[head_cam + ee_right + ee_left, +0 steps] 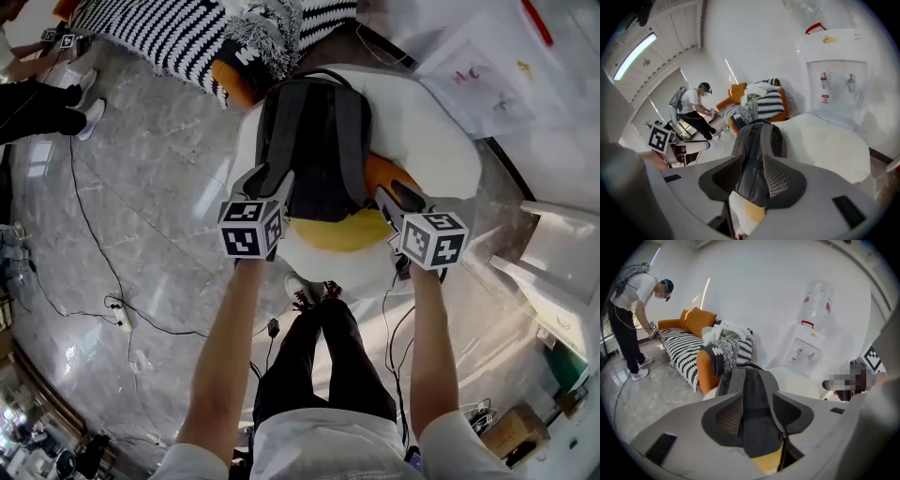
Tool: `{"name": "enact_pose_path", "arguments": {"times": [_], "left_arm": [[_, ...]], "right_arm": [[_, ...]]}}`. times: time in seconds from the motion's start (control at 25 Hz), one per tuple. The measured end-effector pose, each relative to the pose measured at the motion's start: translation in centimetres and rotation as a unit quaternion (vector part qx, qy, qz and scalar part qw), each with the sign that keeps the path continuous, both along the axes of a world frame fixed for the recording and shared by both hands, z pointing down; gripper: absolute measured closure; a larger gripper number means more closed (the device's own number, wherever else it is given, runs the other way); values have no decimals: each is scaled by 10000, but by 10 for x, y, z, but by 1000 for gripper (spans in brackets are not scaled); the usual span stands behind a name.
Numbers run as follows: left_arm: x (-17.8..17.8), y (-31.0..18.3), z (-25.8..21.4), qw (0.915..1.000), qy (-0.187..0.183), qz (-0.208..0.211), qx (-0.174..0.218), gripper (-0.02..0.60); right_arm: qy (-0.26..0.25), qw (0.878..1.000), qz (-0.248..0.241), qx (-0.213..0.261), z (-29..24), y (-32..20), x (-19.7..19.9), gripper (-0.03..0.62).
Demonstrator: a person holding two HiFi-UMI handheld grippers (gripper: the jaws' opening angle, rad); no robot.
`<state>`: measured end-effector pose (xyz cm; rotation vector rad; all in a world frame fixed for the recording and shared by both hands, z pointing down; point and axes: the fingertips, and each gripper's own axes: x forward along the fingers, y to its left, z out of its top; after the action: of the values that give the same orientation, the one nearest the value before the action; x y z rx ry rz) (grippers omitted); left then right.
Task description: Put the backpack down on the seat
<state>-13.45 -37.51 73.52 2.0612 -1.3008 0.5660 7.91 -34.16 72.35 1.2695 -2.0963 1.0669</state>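
On seat (433, 141), backpack (317, 141) between left gripper (269, 184), right gripper (397, 199).

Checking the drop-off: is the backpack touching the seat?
Touching. Head view: the backpack lies flat on the white seat, with no gap under it.

I'm working in what is looking like an office lounge: a water cooler (836, 75) is standing behind the white seat (431, 131), an orange sofa (696, 317) sitting left of it, cables (94, 253) trailing across the polished floor (159, 169).
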Motion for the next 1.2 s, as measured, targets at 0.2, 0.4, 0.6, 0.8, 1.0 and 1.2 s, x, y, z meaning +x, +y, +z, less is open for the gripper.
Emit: {"name": "enact_pose_path", "arguments": {"times": [0.2, 0.4, 0.6, 0.8, 1.0, 1.2], "left_arm": [[1, 11, -10, 10000, -44, -3, 14, 374], [4, 23, -20, 10000, -39, 25, 21, 387], [7, 38, -33, 10000, 30, 53, 60, 414], [11, 65, -44, 9998, 92, 177, 76, 440], [7, 88, -57, 9998, 117, 168, 60, 462], [-4, 104, -85, 9996, 131, 46, 235, 493]], "right_arm": [[-59, 10000, -48, 59, -13, 7, 0, 461], [-45, 9999, -64, 126, -26, 13, 1, 461], [67, 9997, -100, 230, -46, 21, 5, 461], [178, 9990, -192, 364, -64, 34, 2, 462], [272, 9982, -192, 493, -83, 49, 0, 495], [180, 9975, -59, 679, -109, 64, 4, 562]]}}
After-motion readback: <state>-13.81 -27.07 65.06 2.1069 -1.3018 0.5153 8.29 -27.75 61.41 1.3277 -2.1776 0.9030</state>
